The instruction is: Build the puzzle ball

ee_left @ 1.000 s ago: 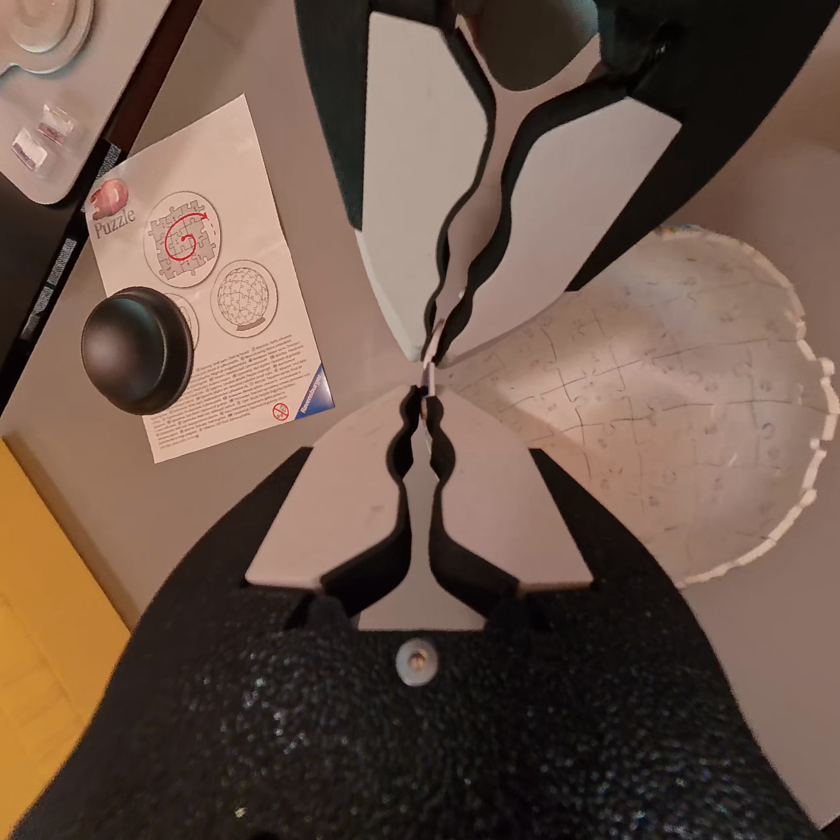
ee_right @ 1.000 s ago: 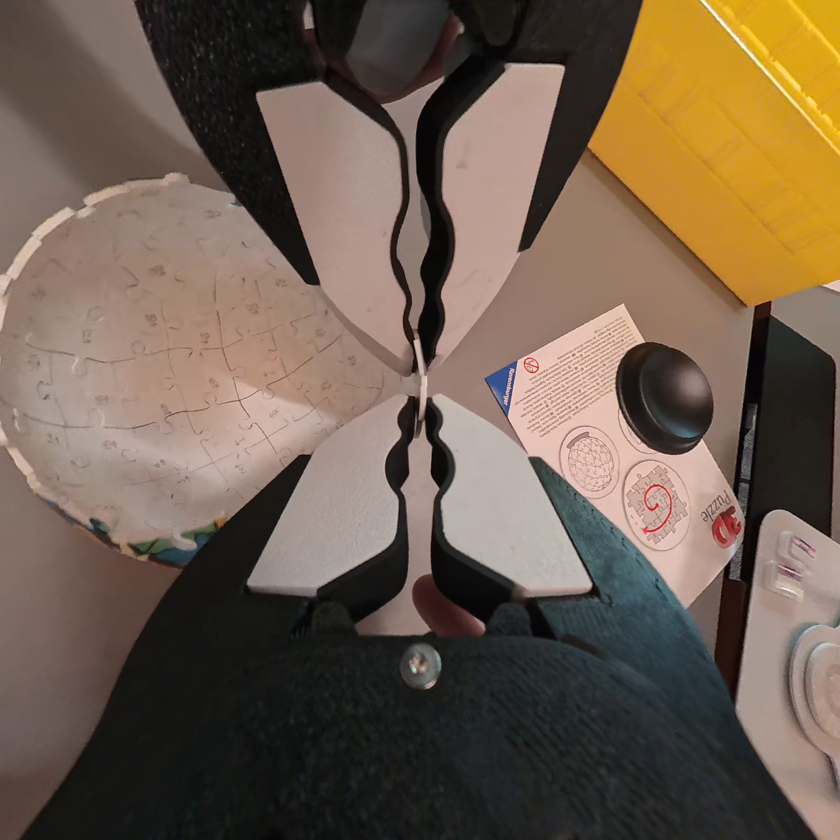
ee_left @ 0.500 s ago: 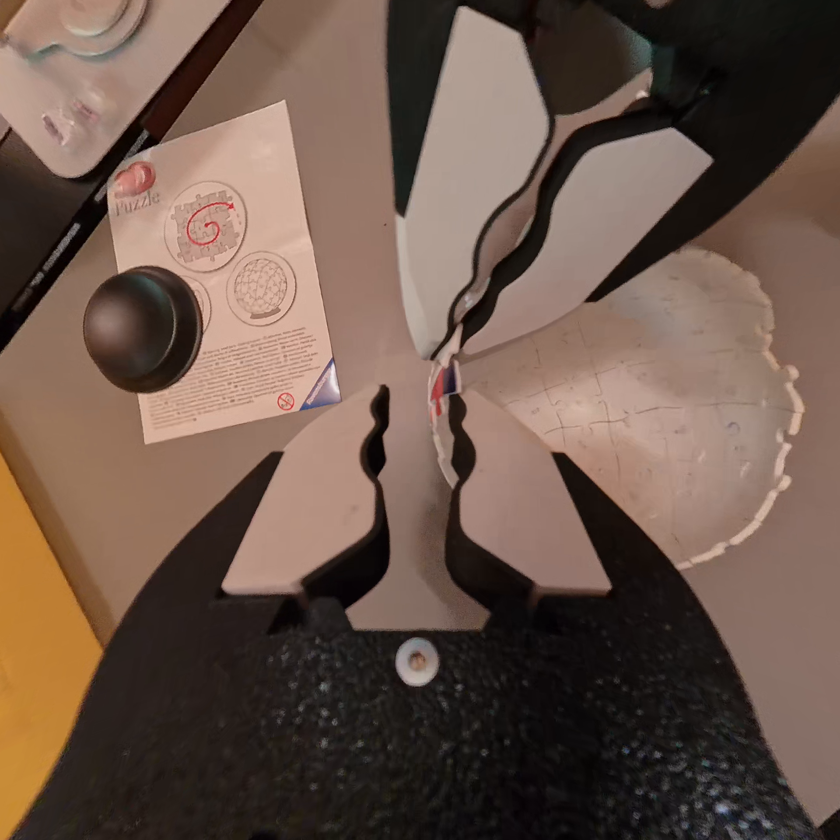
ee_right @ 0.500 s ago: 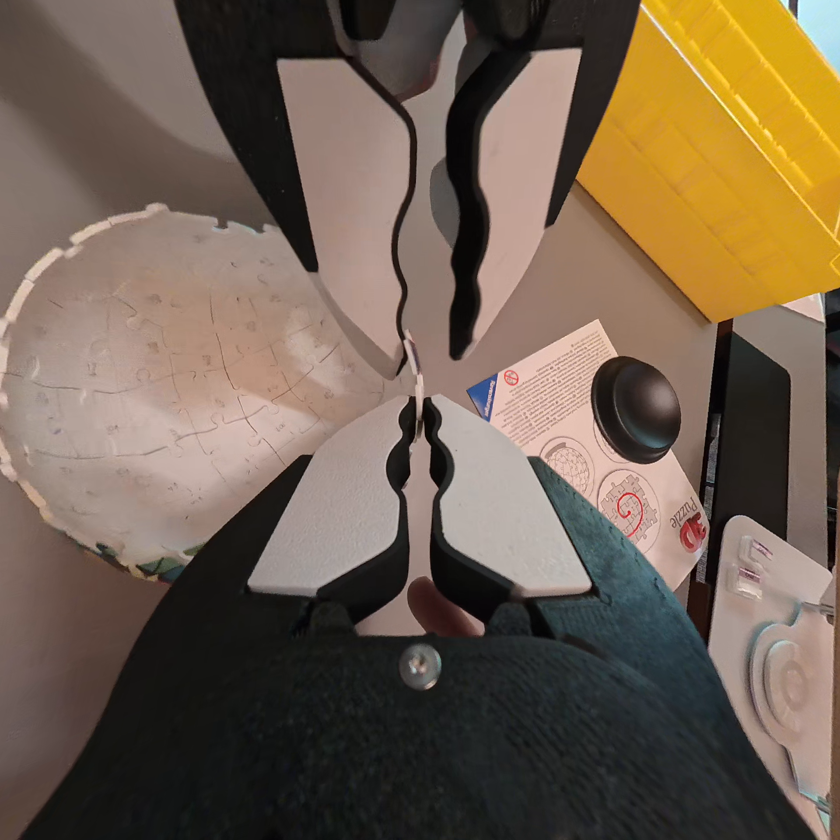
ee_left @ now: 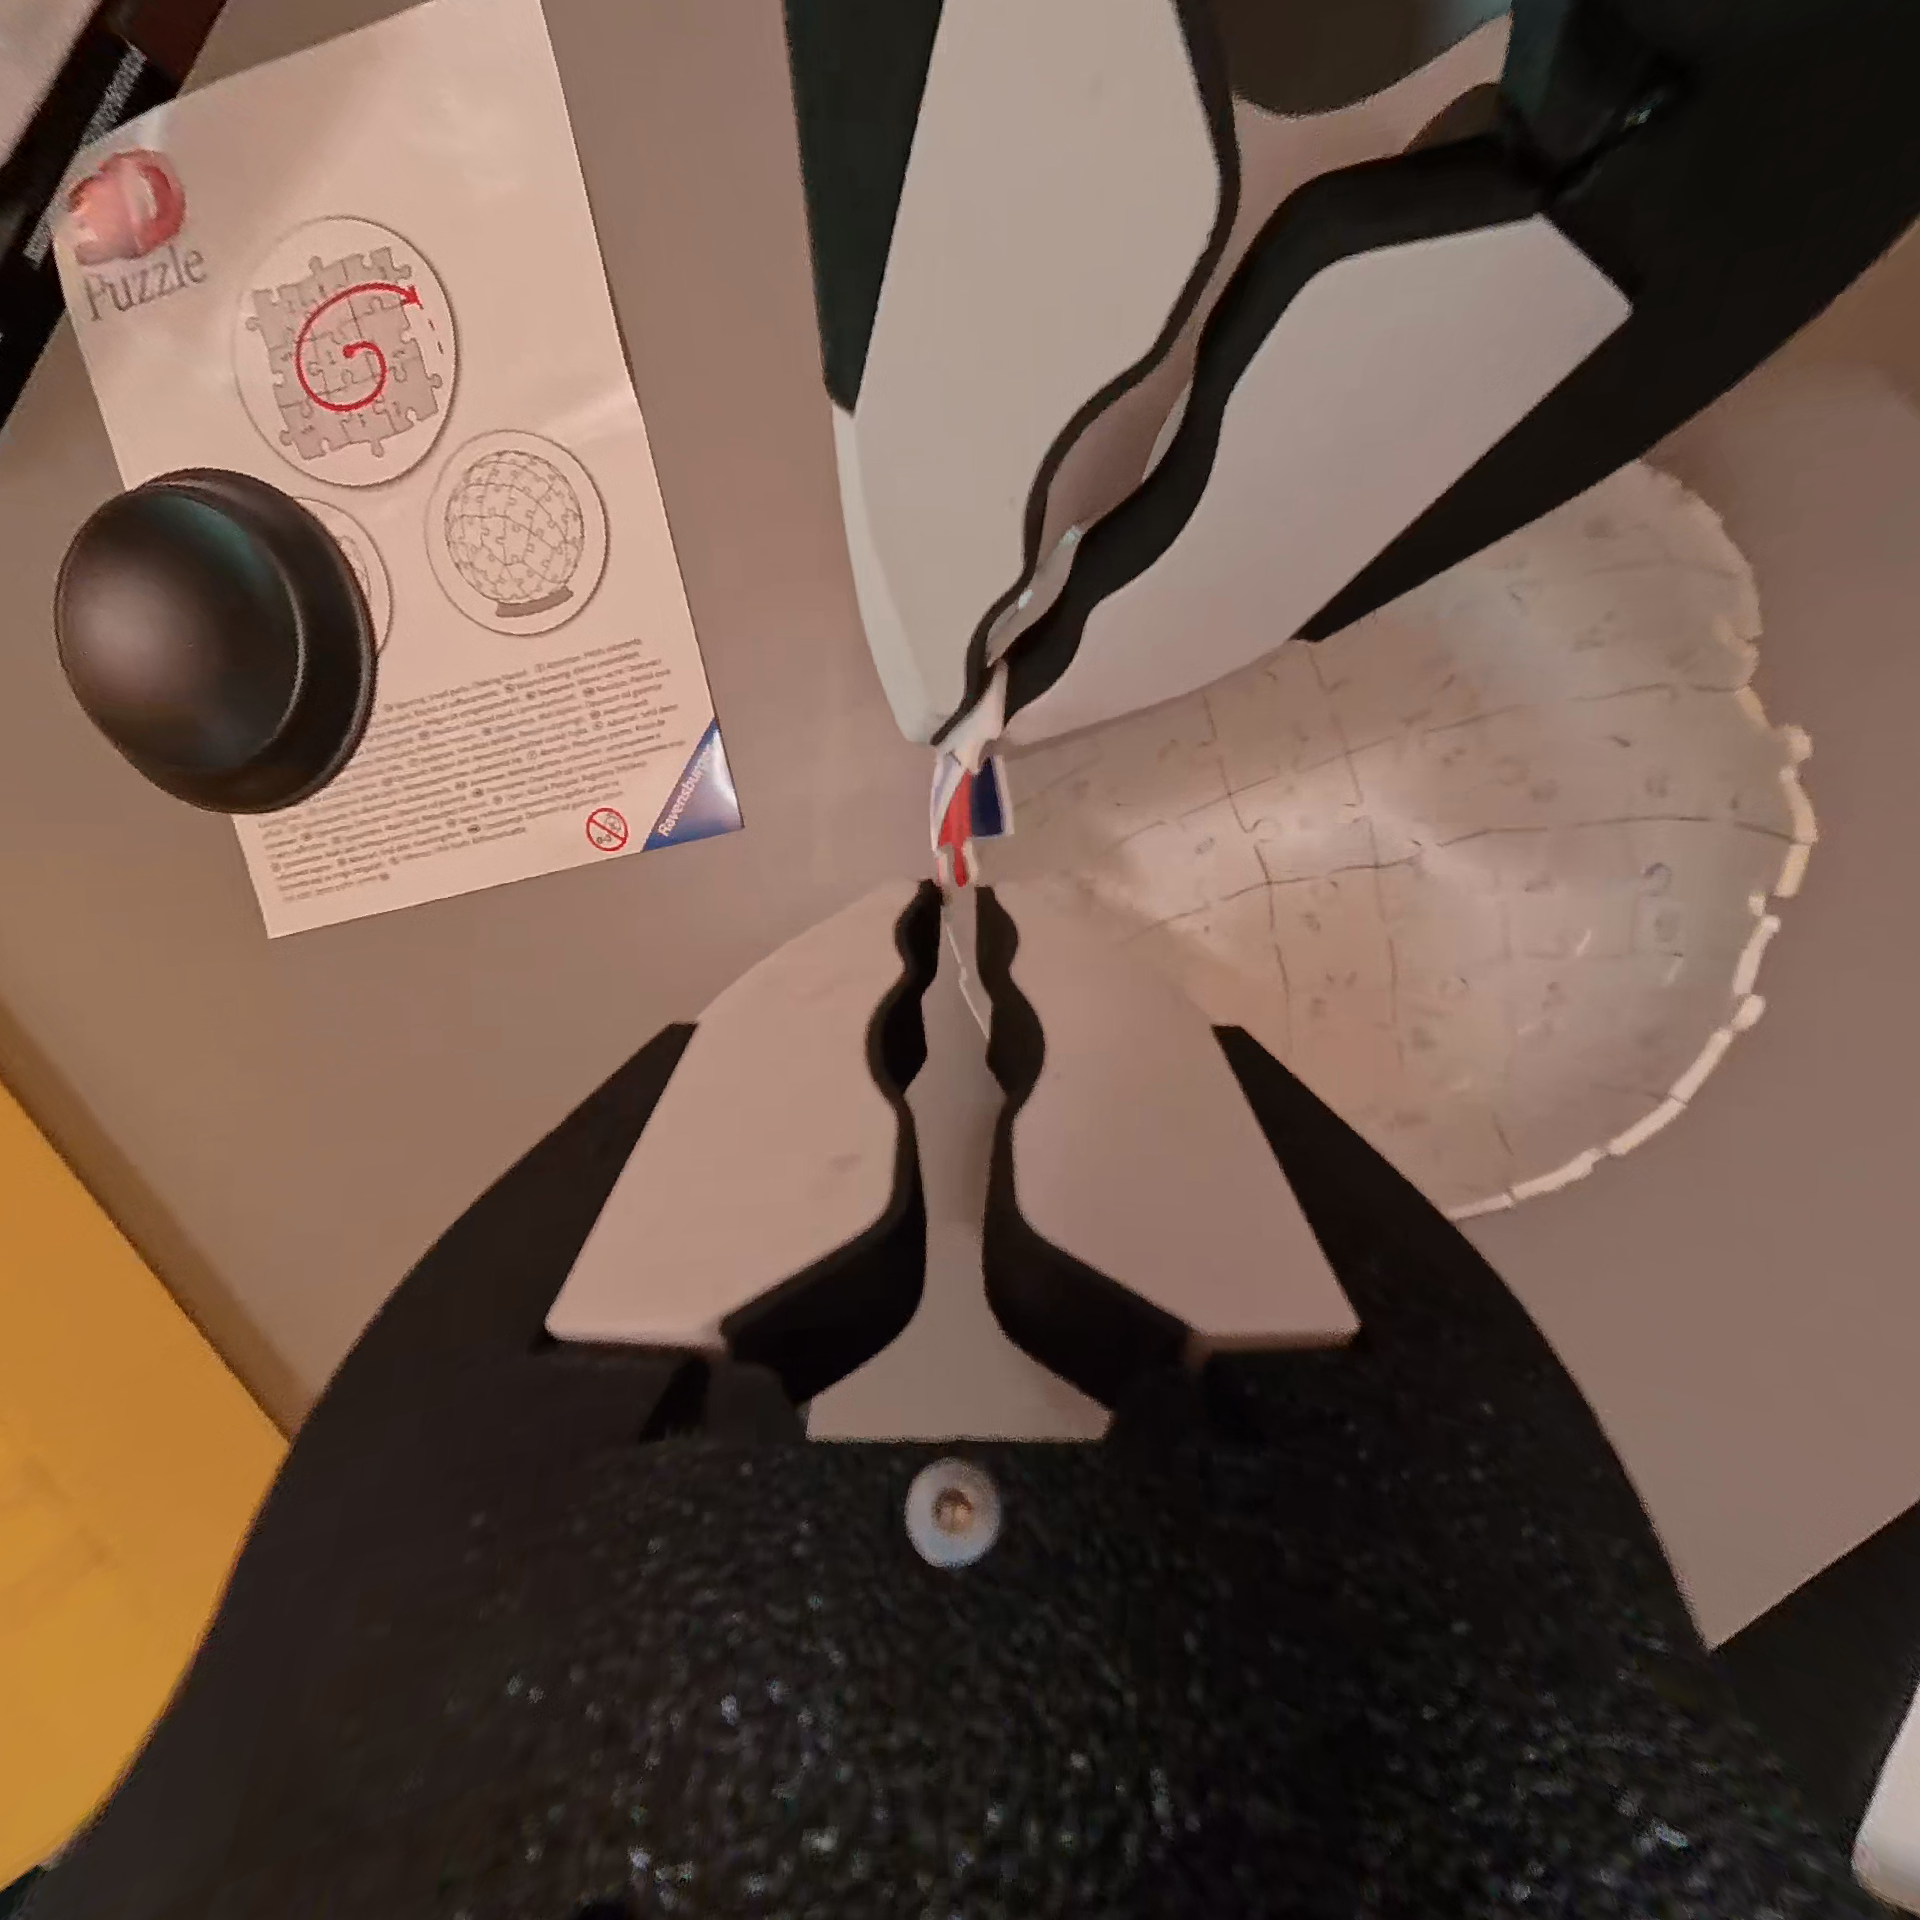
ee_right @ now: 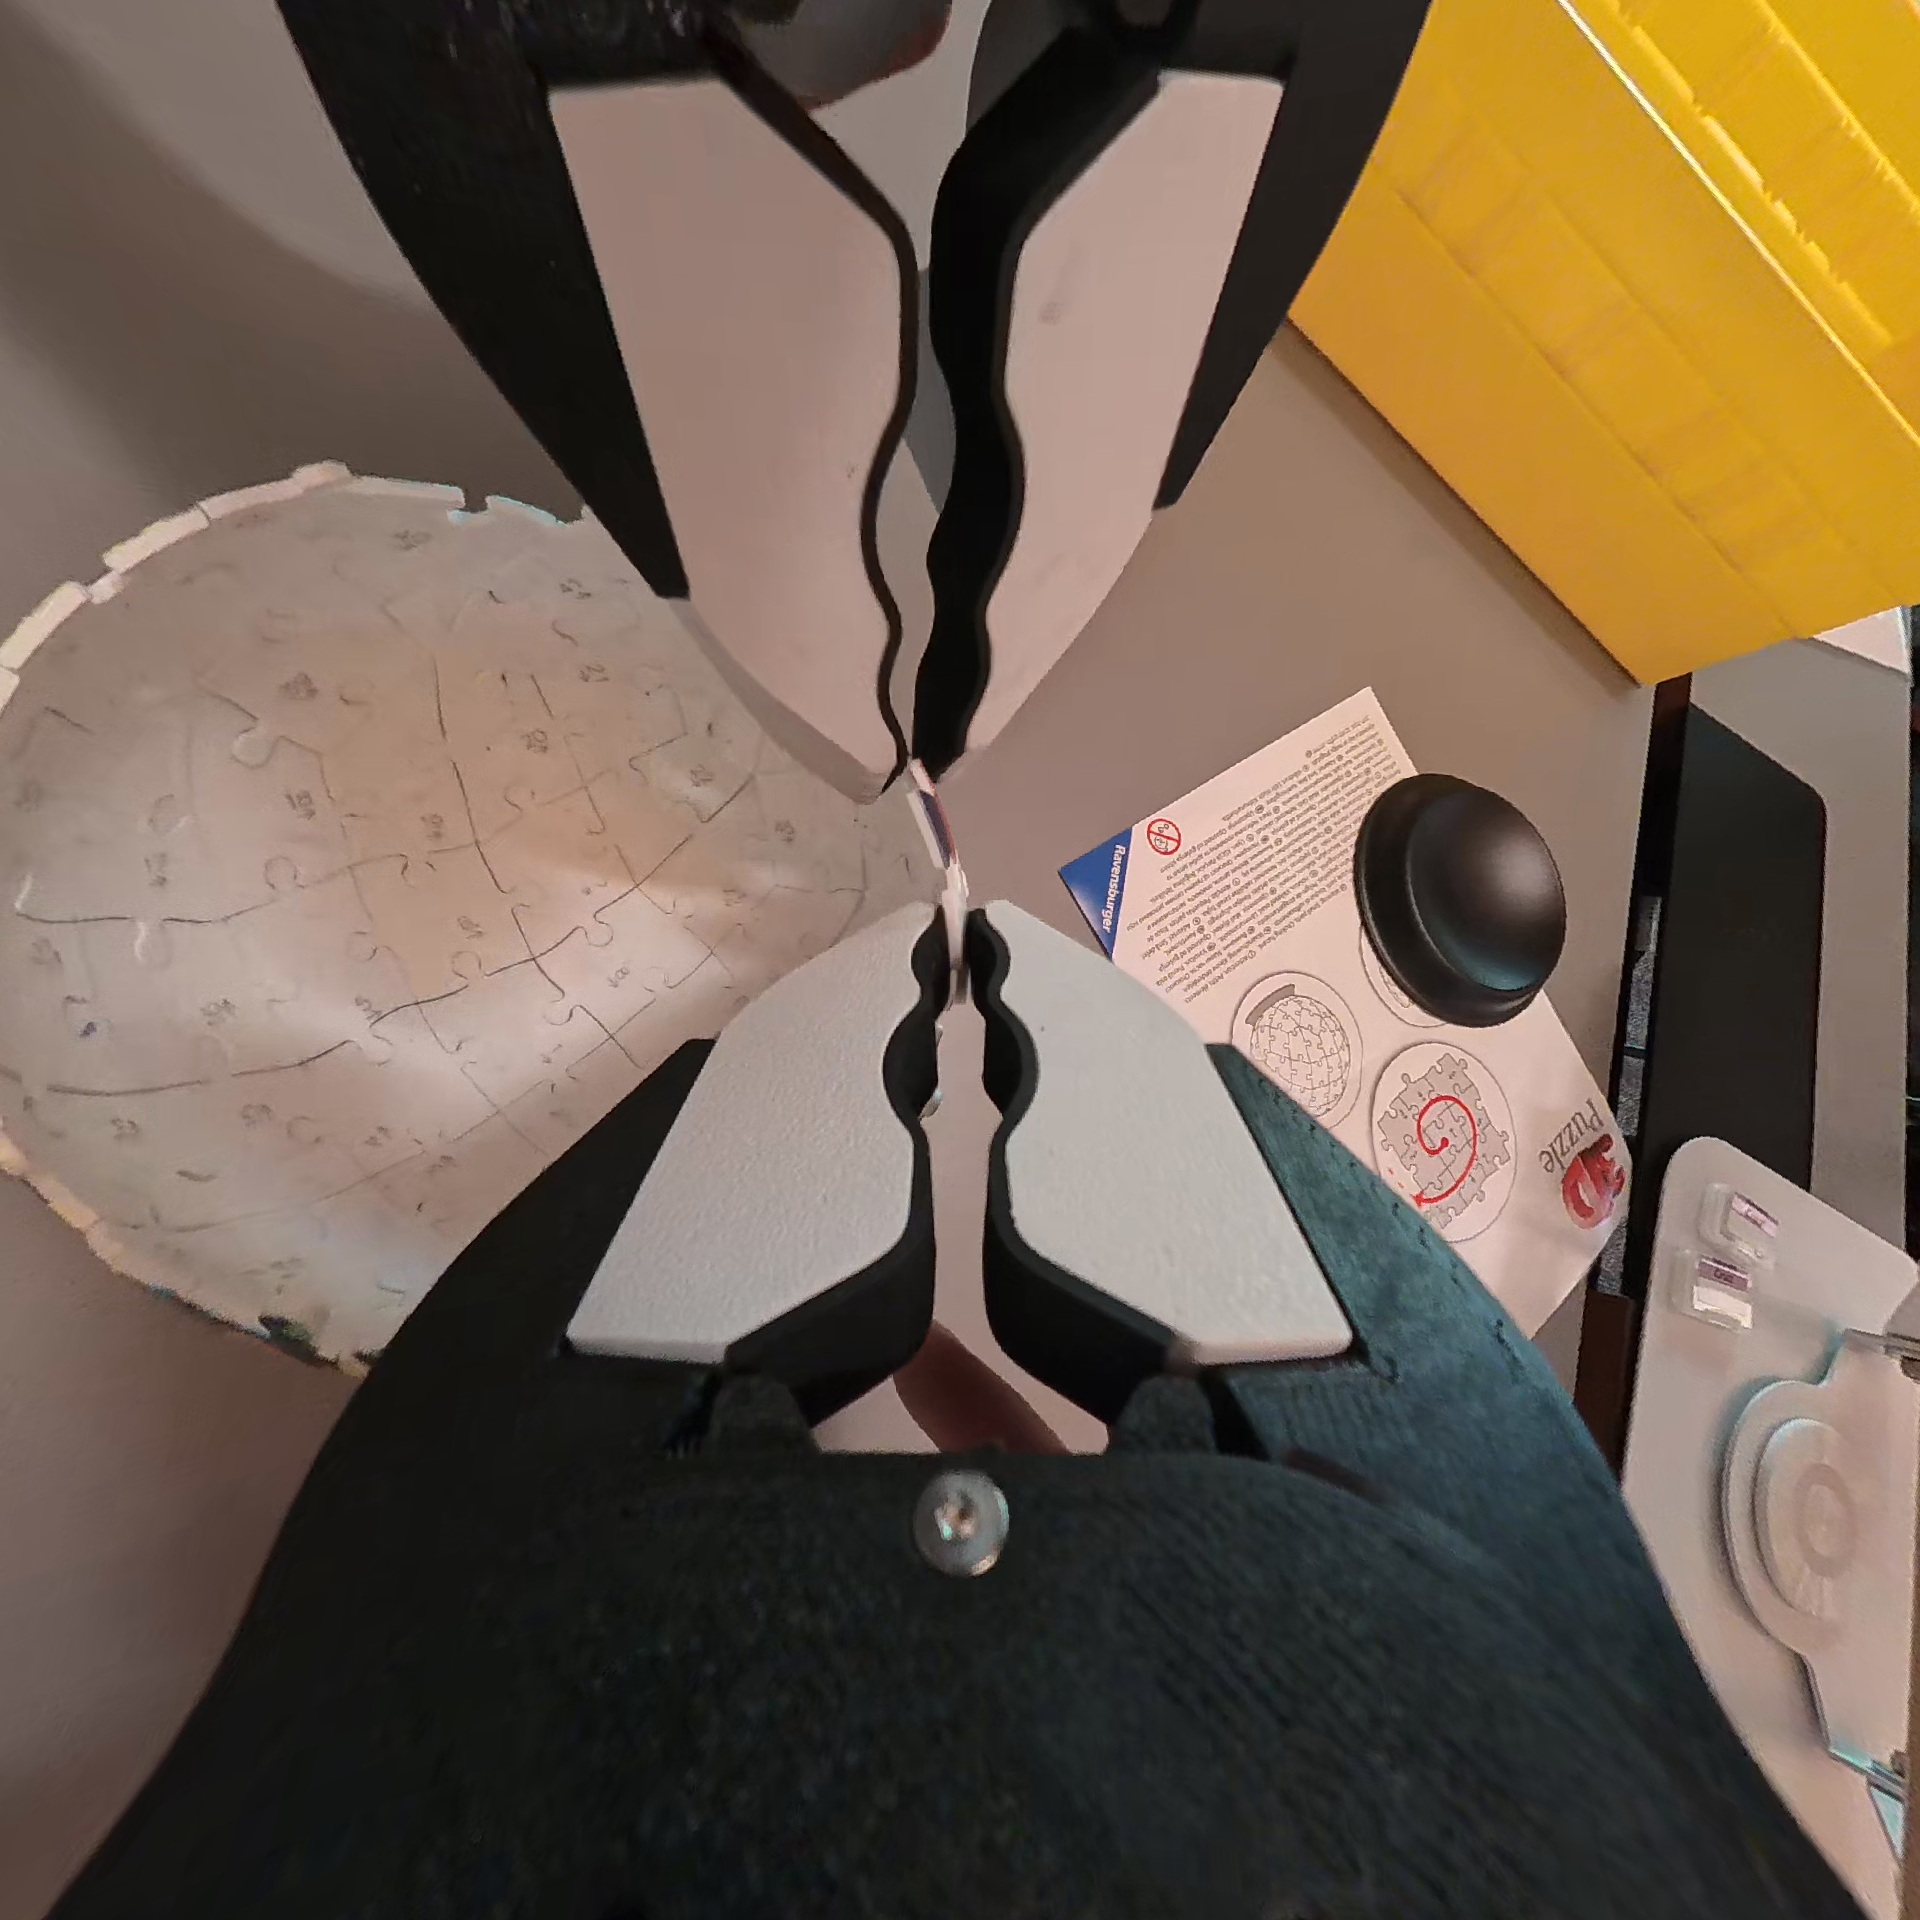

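Note:
A small red, blue and white puzzle piece point(ee_left: 971, 810) hangs in the air between my two grippers, which face each other tip to tip. My right gripper point(ee_right: 958, 914) is shut on one end of it; in the left wrist view it comes in from the top point(ee_left: 971, 727). My left gripper point(ee_left: 956, 894) has its jaws nearly together on the piece's other tip; in the right wrist view it pinches the piece's top end point(ee_right: 912, 771). The white half shell of the puzzle ball point(ee_left: 1455, 883) lies hollow side up on the table below, and also shows in the right wrist view point(ee_right: 364, 883).
A black round stand point(ee_left: 208, 634) sits on the instruction leaflet point(ee_left: 520, 675) beside the shell. A yellow bin point(ee_right: 1662, 312) stands at the table's edge. A white plastic tray point(ee_right: 1787, 1455) lies on a dark surface past the leaflet. Left and right tips are no more than a few centimetres apart.
Both grippers held the piece a second ago. My left gripper opened half a second ago and has now closed again on the piece's tip. My right gripper kept its hold.

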